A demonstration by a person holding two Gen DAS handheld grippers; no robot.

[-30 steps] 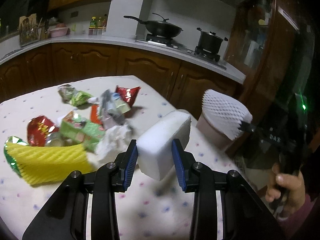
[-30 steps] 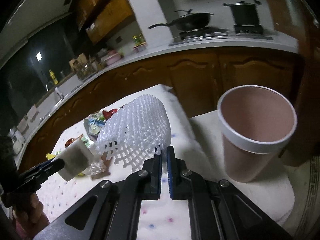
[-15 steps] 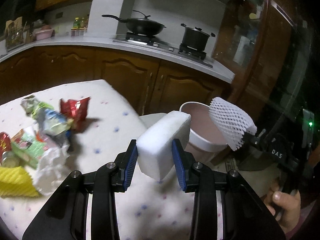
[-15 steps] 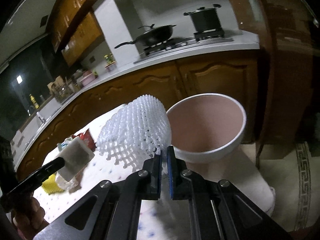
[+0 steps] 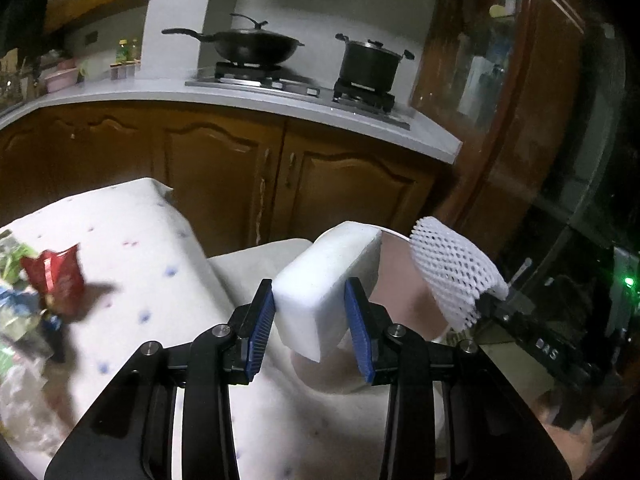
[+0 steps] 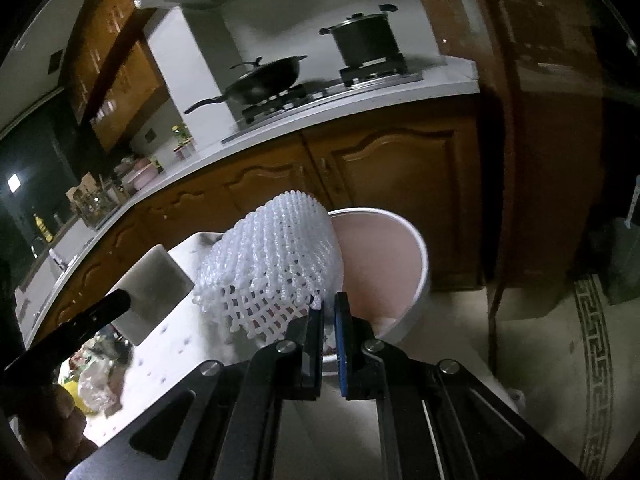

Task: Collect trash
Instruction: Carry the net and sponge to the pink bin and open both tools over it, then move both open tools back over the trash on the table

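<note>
Between the blue pads of our left gripper (image 5: 310, 318), we are clamping a white rectangular foam block (image 5: 326, 282) by its two broad faces, its long axis pointing forward and up. Our right gripper (image 6: 329, 320) is pinching shut on the edge of a white foam mesh fruit sleeve (image 6: 276, 264), which is bulging up and to the left of the fingers. Just ahead of both tools, the round pink-lined, white-rimmed waste bin (image 6: 416, 276) is standing open beside the white spotted tablecloth (image 5: 132, 248). Seen from the right wrist, the sleeve is overlapping the bin's near-left rim; seen from the left wrist, the block is covering the bin's left edge, with the opening lying forward and to the right. We are judging the right hand the nearer to a drop. More crumpled wrappers, a red foil packet (image 5: 54, 276) among them, are lying well apart on the cloth to our left.
</note>
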